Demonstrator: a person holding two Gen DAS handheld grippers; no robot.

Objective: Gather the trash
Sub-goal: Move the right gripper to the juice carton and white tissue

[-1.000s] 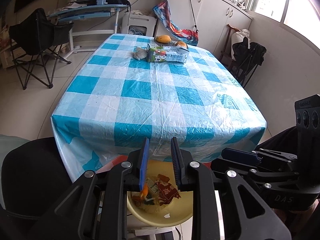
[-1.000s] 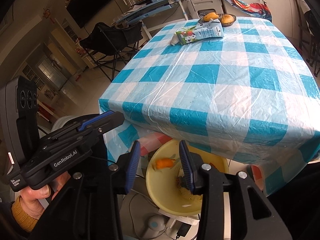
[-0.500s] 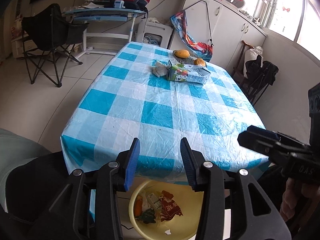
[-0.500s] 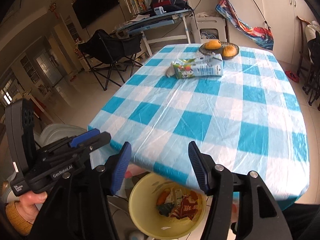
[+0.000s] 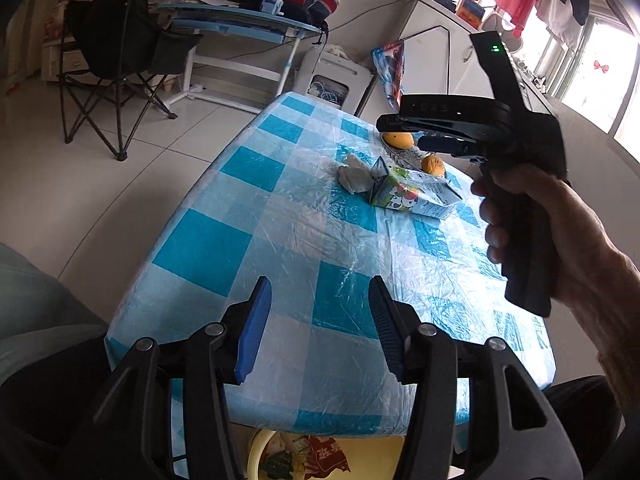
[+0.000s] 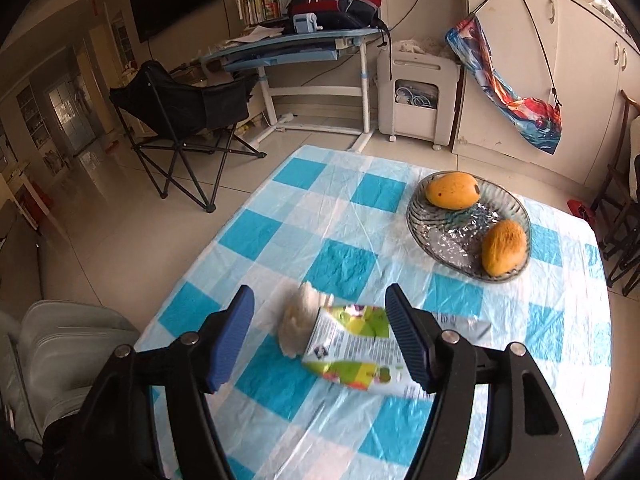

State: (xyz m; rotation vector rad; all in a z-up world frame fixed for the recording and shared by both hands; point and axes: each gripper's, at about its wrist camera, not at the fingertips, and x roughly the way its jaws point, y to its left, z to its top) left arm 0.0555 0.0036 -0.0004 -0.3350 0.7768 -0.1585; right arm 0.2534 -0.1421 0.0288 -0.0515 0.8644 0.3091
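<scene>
Carton (image 6: 362,354) beneath spread right tongs (image 6: 320,336)

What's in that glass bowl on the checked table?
The glass bowl holds two yellow-orange mangoes, lying apart, with bare glass between them. In the left wrist view the right gripper covers much of the bowl, so only bits of fruit show.

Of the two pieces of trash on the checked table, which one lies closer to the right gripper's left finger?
The crumpled white tissue: it lies nearer the right gripper's left finger, while the drink carton lies flat beside it, extending under the other finger.
</scene>
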